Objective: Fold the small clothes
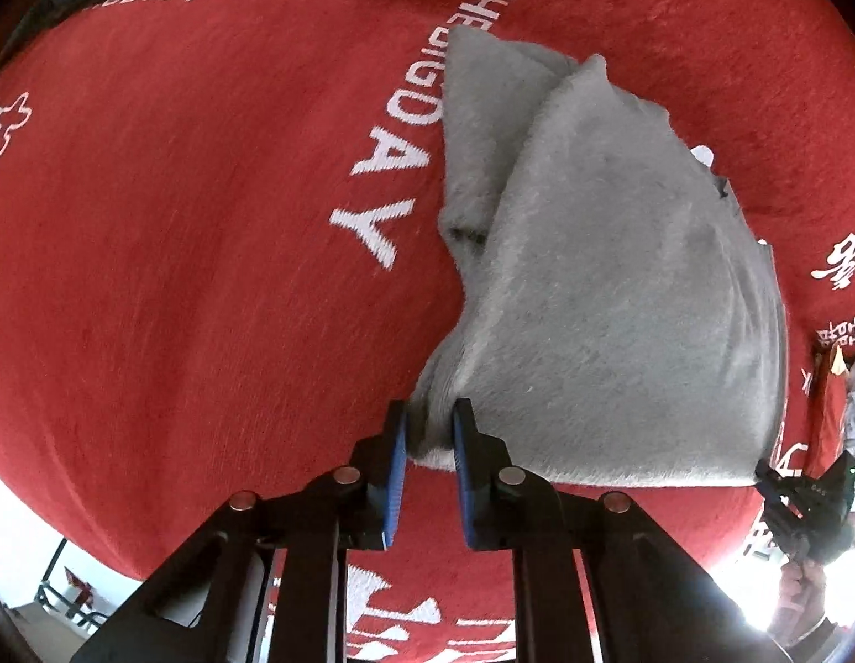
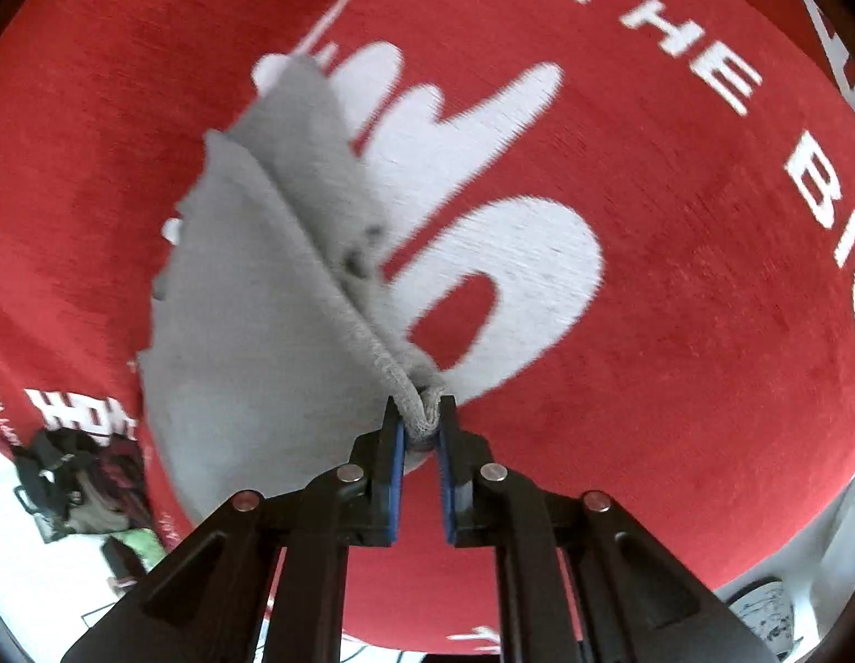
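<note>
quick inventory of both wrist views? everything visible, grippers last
grey garment: 1, grey fleecy cloth, partly folded, lying on the red cloth, near corners pinched
red cloth: 1, red with white lettering, covers the work surface under the garment
clutter: dark and green items, lower left edge of right wrist view, too blurred to name
left gripper: 1, black with blue fingers, shut on one garment corner
right gripper: 1, black with blue fingers, shut on a bunched garment corner; also seen at right edge of left wrist view

Red carpet (image 1: 206,248) with white lettering fills both views. Bright pale floor (image 2: 18,552) at lower left; dark clutter (image 2: 68,480) sits at carpet's edge.
</note>
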`<state>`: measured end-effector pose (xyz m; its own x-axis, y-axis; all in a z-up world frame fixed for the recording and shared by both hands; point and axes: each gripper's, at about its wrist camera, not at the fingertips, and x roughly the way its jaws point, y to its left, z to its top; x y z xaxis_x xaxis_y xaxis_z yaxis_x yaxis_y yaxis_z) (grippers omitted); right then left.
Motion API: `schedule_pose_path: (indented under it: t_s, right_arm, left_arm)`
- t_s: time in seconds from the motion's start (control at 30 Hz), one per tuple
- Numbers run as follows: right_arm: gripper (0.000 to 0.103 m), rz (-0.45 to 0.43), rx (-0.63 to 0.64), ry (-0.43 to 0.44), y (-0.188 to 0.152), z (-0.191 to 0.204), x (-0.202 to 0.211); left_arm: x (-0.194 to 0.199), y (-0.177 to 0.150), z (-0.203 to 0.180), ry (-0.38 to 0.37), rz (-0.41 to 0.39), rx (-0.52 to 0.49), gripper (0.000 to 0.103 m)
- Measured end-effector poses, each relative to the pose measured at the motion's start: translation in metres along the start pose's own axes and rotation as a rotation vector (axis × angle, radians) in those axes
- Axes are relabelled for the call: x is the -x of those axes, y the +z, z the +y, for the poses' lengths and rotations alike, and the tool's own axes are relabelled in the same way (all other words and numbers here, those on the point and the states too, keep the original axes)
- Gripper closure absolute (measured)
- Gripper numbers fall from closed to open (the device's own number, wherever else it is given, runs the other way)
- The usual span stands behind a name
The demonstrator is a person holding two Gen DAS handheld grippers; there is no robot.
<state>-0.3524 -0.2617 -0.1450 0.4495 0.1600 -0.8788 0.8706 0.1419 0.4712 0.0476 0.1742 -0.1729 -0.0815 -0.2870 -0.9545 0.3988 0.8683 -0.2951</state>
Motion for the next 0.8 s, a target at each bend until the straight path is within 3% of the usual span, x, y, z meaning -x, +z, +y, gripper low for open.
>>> schedule_pose_path:
  t_s: [0.2, 0.33, 0.53, 0.8]
  right_arm:
    - [0.091, 0.016, 0.047, -0.052, -0.006, 0.01, 0.013]
    - [0.091, -0.056, 0.082, -0.089, -0.007, 0.028, 0.032]
    - [0.091, -0.107, 0.222, -0.074, 0.005, 0.073, 0.037]
    - [0.091, -0.124, 0.369, -0.112, 0.039, 0.124, -0.001]
  left_arm:
    - [0.022, -0.003, 0.0, 0.051, -0.019, -0.046, 0.085]
    - [0.042, 0.009, -0.008, 0.042, -0.07, -0.093, 0.085]
    - [0.042, 0.058, -0.043, 0.003, -0.134, -0.152, 0.085]
    - [0.002, 0.127, -0.085, 0.023, -0.176, -0.176, 0.085]
